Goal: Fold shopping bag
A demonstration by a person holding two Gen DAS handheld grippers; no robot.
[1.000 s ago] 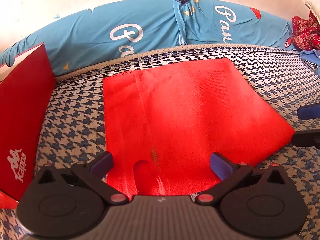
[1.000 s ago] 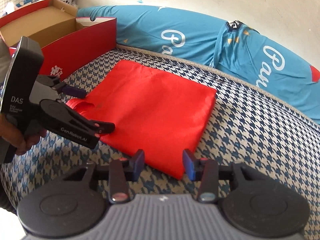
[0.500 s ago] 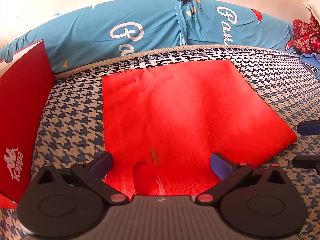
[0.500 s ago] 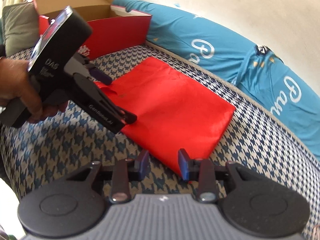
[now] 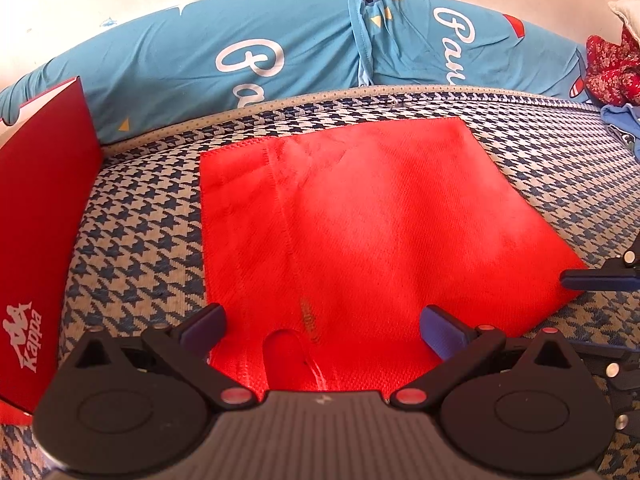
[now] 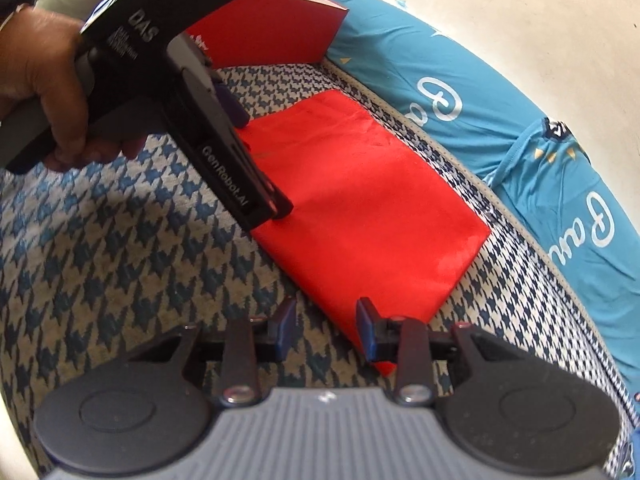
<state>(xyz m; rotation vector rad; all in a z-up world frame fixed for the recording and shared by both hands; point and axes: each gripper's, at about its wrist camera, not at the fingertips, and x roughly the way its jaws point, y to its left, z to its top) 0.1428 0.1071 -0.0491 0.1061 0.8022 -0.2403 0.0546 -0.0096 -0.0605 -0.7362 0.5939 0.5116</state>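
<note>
Houndstooth bedcover (image 5: 140,216), shoebox (image 5: 40,216) beside bag (image 5: 360,220)

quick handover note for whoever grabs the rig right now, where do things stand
Left tongs: open, at the handle end of the red bag, holding nothing.
Right tongs: open, straddling the bag's near corner, not closed on it.
Bag: lies flat on the houndstooth mattress, between the red shoebox and the blue bolster.
Done: bag spread flat; no fold visible.
Left: grip both ends and make the folds, probably starting by bringing one end over the other.
</note>
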